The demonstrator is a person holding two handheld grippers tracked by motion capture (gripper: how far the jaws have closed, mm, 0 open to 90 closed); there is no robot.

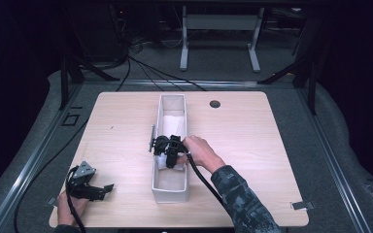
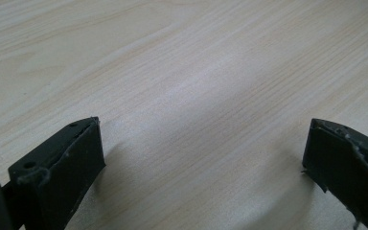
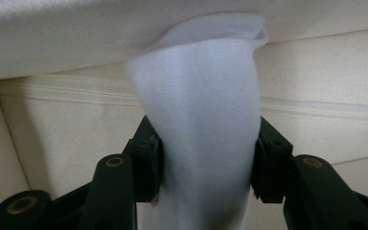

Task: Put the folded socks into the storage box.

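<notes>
A: Inside the long white fabric box (image 1: 170,191), what is clamped?
B: Right gripper (image 3: 205,158) jaws pinch a white knit cloth (image 3: 206,120). Left gripper (image 2: 203,158), left of the box, gapes wide. No legible markings.

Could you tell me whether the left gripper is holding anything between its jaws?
No, the left gripper has its jaws wide apart over the bare wooden table, with nothing between them.

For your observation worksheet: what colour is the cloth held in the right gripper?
White: the cloth is plain white, shown best in the right gripper view, pinched by the right gripper.
</notes>
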